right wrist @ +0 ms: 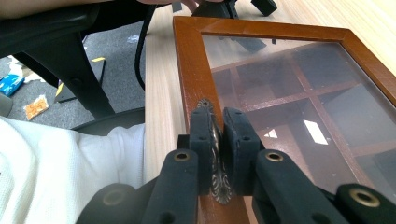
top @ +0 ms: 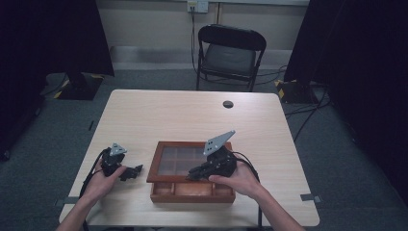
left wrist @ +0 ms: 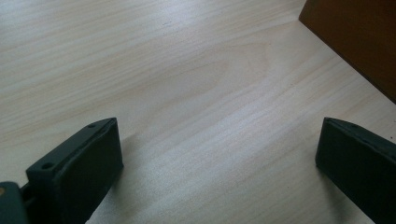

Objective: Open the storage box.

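Note:
A brown wooden box [top: 192, 193] with a glass-paned lid [top: 179, 161] stands near the table's front edge. The lid is lifted a little at its front, and the open compartments show below it. In the right gripper view my right gripper [right wrist: 217, 116] is shut on the small ornate metal handle [right wrist: 216, 140] on the lid frame [right wrist: 187, 70]. In the high view the right gripper [top: 192, 174] lies over the lid's front right. My left gripper [top: 134, 171] rests on the table left of the box, open and holding nothing. In its own view the left gripper [left wrist: 219, 144] frames bare tabletop, with the box side [left wrist: 359, 42] at the upper right.
A light wooden table [top: 192, 120] has a round cable hole [top: 228, 104] near its far edge. A black folding chair [top: 230, 53] stands behind it. Dark curtains hang on both sides. Through the glass [right wrist: 299, 84] I see empty dividers.

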The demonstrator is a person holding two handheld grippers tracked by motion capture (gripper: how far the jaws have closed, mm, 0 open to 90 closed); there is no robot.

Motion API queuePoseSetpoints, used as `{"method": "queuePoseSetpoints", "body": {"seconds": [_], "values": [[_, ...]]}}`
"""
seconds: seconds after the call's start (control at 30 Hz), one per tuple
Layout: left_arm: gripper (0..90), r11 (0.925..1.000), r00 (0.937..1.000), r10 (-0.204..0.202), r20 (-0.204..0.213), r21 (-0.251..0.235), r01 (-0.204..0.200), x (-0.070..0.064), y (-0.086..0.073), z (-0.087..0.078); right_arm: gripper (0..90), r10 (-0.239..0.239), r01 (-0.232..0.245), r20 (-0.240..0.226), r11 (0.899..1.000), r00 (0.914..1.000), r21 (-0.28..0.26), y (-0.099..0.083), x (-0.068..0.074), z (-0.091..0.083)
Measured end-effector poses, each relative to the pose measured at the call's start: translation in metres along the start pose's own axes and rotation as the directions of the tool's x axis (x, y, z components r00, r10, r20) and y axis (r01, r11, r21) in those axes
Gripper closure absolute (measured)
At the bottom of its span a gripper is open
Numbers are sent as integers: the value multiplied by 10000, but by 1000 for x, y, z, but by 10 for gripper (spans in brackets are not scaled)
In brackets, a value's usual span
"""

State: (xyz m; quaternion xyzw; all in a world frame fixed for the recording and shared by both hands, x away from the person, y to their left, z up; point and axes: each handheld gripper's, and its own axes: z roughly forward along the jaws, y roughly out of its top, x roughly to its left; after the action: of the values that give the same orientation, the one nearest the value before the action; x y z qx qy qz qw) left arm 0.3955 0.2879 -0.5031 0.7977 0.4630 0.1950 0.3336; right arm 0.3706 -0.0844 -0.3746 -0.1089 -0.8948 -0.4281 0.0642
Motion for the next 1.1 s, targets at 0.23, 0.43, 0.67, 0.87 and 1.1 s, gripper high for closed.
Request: {"method": "queuePoseSetpoints", "body": {"seconds": [0.23, 0.43, 0.67, 0.87, 1.1], "values": [[0, 10000, 10000, -1, -2, -1, 1, 0, 0, 0, 827, -16, 16, 84, 10000, 10000, -16, 5, -3, -3], [0, 10000, 10000, 1, -1, 2, -1, 0, 0, 0, 827, -8, 9, 130, 10000, 9999, -33, 6, -5, -2], [0, 10000, 10000, -1, 0, 3, 1, 0, 0, 0, 827, -10, 11, 129, 10000, 9999, -50, 7, -7, -3], [0, 10000, 10000, -2, -2, 0, 2, 0, 0, 0, 827, -98, 102, 271, 9999, 9996, -131, 13, -8, -7], [0, 10000, 10000, -1, -3, -2, 1, 0, 0, 0, 827, -202, 211, 378, 9995, 9991, -238, 18, -11, -12]]}}
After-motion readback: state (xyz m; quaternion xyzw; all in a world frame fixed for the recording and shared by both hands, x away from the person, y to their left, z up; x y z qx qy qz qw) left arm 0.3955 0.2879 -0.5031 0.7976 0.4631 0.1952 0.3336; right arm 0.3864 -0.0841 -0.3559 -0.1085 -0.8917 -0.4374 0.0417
